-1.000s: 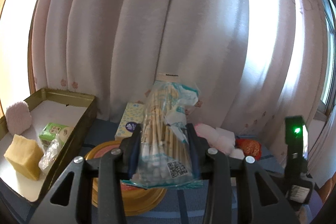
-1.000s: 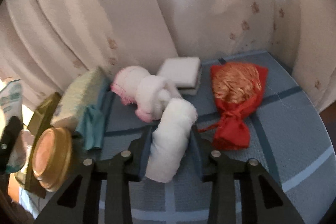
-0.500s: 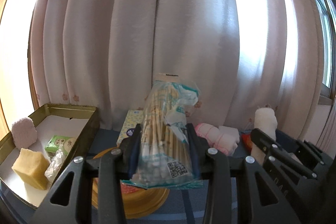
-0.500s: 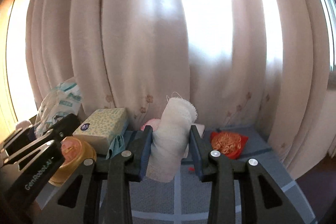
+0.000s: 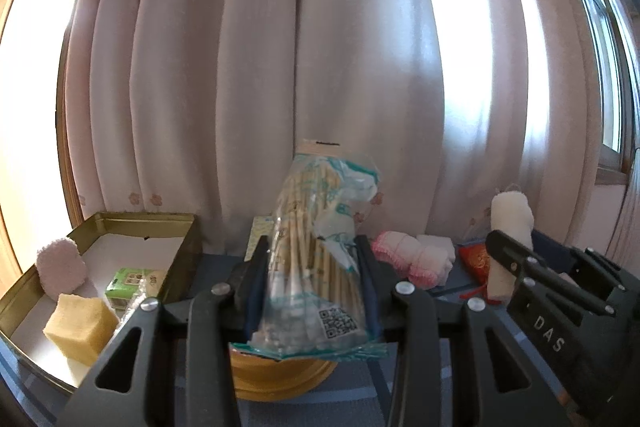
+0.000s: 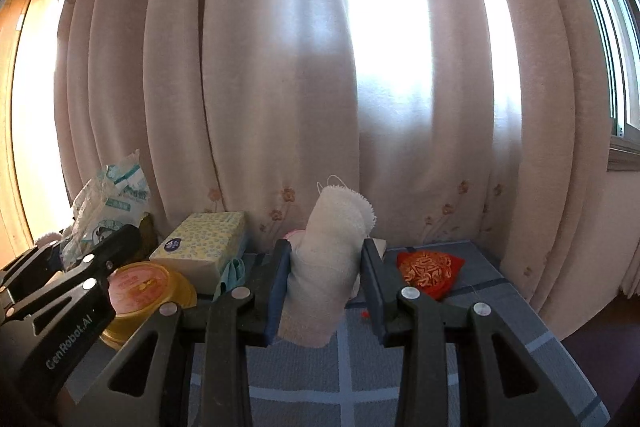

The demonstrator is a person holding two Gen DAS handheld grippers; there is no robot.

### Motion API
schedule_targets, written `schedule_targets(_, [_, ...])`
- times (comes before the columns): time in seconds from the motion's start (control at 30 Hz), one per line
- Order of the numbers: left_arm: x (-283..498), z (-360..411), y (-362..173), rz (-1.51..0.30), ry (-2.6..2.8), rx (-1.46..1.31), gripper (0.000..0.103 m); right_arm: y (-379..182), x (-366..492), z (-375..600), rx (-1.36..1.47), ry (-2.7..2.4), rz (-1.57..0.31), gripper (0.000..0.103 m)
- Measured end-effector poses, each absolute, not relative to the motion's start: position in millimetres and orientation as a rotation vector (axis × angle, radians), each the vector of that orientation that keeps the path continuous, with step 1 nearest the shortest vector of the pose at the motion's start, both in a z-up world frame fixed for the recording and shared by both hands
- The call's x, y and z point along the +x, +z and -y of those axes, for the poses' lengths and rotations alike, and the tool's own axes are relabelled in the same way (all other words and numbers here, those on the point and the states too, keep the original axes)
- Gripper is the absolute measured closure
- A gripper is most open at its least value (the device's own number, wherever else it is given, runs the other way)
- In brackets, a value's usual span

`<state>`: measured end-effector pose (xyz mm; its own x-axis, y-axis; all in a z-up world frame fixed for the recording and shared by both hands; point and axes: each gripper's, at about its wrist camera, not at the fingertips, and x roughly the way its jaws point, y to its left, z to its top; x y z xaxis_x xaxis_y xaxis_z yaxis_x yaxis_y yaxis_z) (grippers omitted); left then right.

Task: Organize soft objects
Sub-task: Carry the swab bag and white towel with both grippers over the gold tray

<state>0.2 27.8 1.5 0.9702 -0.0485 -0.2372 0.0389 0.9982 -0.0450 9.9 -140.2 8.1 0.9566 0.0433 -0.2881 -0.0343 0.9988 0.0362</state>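
Note:
My left gripper (image 5: 312, 259) is shut on a clear bag of cotton swabs (image 5: 316, 259) and holds it upright above the table. My right gripper (image 6: 326, 263) is shut on a rolled white towel (image 6: 328, 259), lifted above the blue checked cloth. The towel also shows at the right of the left wrist view (image 5: 510, 239). A gold tin tray (image 5: 120, 223) at the left holds a yellow sponge (image 5: 80, 327), a pink puff (image 5: 60, 267) and a green packet (image 5: 128, 281).
A round gold tin (image 6: 140, 287), a tissue box (image 6: 204, 243), a pink-and-white soft toy (image 5: 412, 259) and a red pouch (image 6: 428, 271) lie on the table. Curtains (image 6: 320, 67) hang close behind. The table edge drops off at the right.
Both grippers have risen and levelled out with their loads. The right gripper lifted the towel off the table and came closer to the left one.

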Motion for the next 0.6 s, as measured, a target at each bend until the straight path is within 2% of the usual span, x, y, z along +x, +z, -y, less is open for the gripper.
schedule_targets(0.6, [-16.0, -86.5, 1.1, -0.213, -0.031, -0.129, 0.064, 4.8, -6.0, 79.4, 0.012, 0.121, -0.297, 0.065])
